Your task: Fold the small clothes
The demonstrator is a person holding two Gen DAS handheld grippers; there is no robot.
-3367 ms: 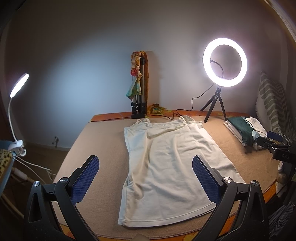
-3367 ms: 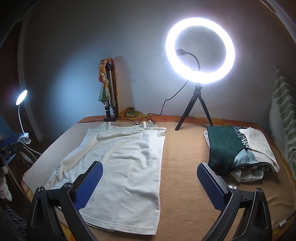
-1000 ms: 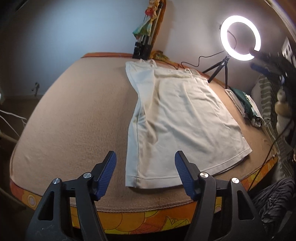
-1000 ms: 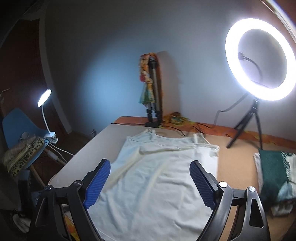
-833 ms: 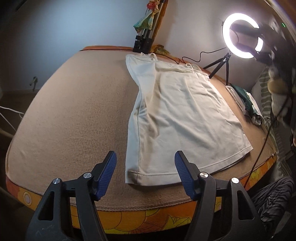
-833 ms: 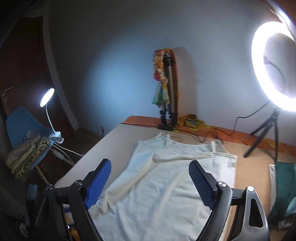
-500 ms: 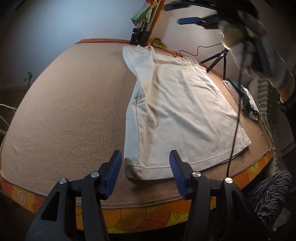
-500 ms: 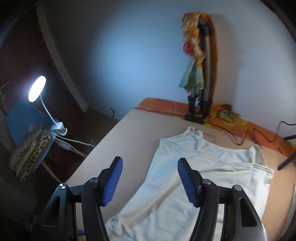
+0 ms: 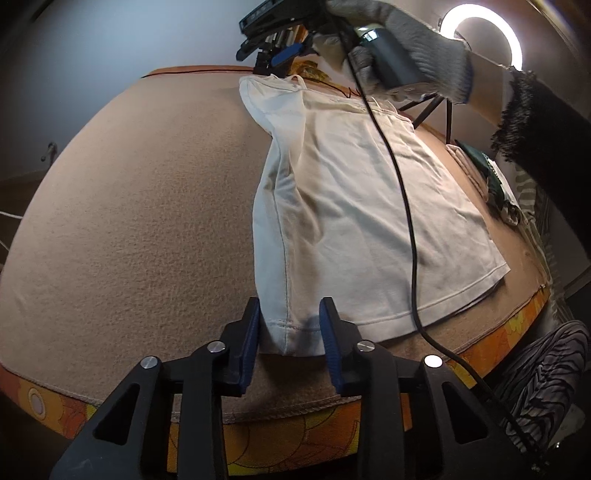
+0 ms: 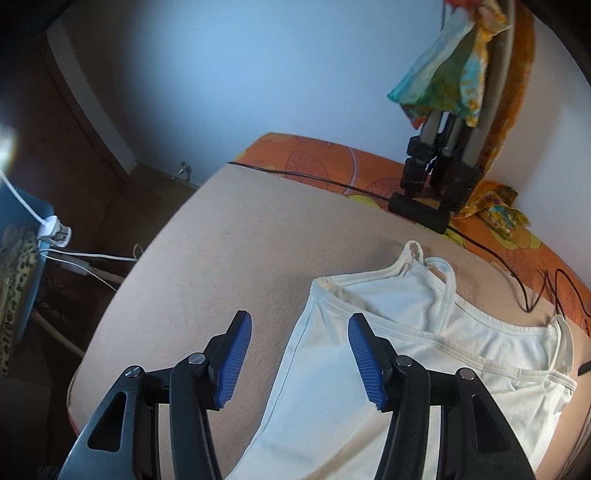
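My left gripper (image 9: 290,334) half-closed around camisole (image 9: 354,206) hem corner, not clamped; may catch blanket (image 9: 140,206) too. Right gripper (image 10: 297,356) apart above strap edge (could miss).

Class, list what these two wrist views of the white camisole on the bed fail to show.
- Left view: whether the left gripper already pinches the camisole hem; its fingers cover the contact.
- Left view: ring light, partly behind the gloved right hand.
- Right view: camisole's hem, cut off by the bottom edge; right gripper blocks more.
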